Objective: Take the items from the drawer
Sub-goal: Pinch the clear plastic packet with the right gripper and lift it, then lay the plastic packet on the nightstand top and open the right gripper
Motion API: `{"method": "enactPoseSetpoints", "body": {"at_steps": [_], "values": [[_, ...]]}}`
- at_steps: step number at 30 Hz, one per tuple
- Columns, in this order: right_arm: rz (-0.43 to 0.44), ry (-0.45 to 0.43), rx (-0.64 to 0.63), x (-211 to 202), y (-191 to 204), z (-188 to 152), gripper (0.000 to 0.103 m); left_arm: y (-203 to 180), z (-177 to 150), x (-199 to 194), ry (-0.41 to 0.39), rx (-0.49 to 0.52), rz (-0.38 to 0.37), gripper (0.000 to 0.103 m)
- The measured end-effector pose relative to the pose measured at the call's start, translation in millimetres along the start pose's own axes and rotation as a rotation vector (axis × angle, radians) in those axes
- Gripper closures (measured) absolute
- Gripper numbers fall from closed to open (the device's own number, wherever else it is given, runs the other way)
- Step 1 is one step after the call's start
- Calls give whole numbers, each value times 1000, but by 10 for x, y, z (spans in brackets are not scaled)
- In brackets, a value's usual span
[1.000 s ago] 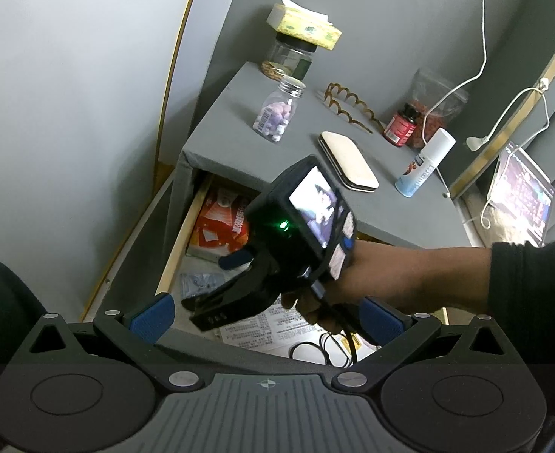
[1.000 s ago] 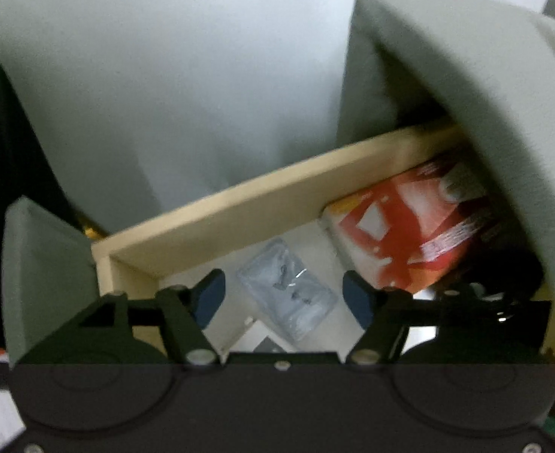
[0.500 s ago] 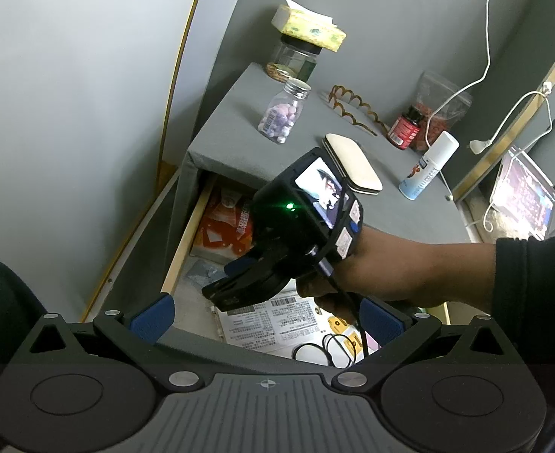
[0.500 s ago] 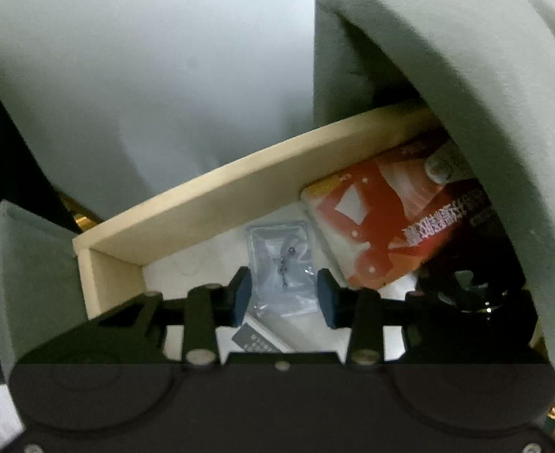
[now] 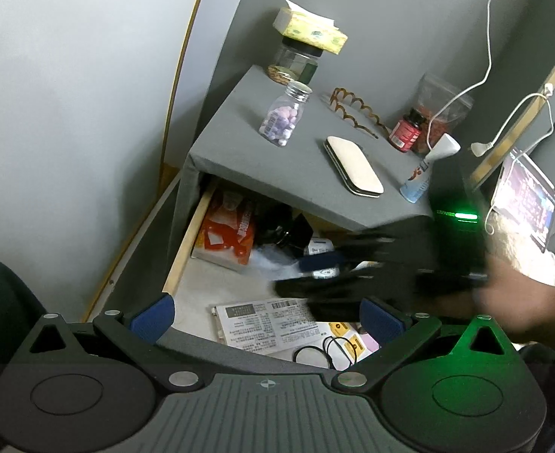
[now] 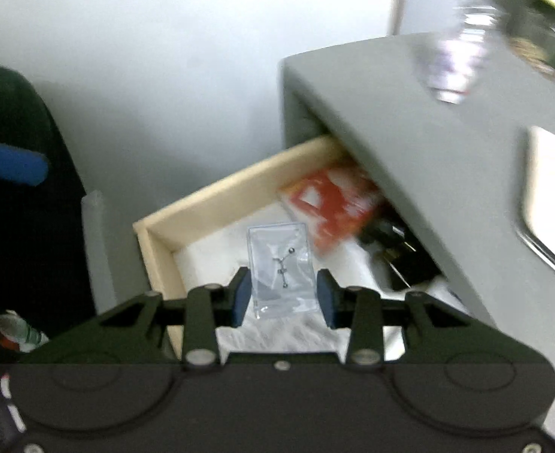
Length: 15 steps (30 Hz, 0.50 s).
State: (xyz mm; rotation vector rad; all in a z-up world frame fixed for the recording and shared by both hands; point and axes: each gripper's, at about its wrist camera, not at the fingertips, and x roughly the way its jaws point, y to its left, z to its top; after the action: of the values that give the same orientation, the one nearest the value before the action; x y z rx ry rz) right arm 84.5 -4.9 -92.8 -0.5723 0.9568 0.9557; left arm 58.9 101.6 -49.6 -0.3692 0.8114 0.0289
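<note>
The wooden drawer point(image 5: 186, 249) of the grey nightstand stands open; it also shows in the right wrist view point(image 6: 217, 196). My right gripper point(image 6: 282, 295) is shut on a small clear plastic bag point(image 6: 281, 264) with a bit of jewellery in it and holds it above the drawer. In the left wrist view the right gripper point(image 5: 330, 268) is blurred over the drawer's right side. My left gripper point(image 5: 266, 317) is open and empty in front of the drawer. A red-orange packet point(image 5: 226, 232), a printed leaflet point(image 5: 266, 321), black objects point(image 5: 288, 230) and a black cord point(image 5: 322, 355) lie inside.
On the nightstand top point(image 5: 239, 151) stand a bottle of purple pills point(image 5: 283, 119), a jar under a tissue pack point(image 5: 296, 60), a hair comb point(image 5: 356, 113), a beige case point(image 5: 354, 166), a red bottle point(image 5: 405, 132) and a white tube point(image 5: 428, 170). A wall is at left.
My right gripper closed on the clear bag, lifted it out of the drawer and swung fast to the right. The left gripper barely moved.
</note>
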Motion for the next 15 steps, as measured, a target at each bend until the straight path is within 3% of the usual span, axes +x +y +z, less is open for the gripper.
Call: {"method": "enactPoseSetpoints", "body": {"at_steps": [3,6,8,12,15], "values": [[-74,-49,56,-422,-55,-209,66,-48,-17,18,-1,30,15,0],[-186,-92,137,-1017,-387,-349,66,-107,-38,46,-5,65,39,0],[-252,-100,178,-1203,-470,-487,66,-152,-52,61,-3,93,55,0],[-338,-74,290,-1179,-906,-733,66,-295,-90,110,12,148,76,0],[-334,-50,320,-969,-1068,-827,63,-460,-168,247,70,189,95,0]]}}
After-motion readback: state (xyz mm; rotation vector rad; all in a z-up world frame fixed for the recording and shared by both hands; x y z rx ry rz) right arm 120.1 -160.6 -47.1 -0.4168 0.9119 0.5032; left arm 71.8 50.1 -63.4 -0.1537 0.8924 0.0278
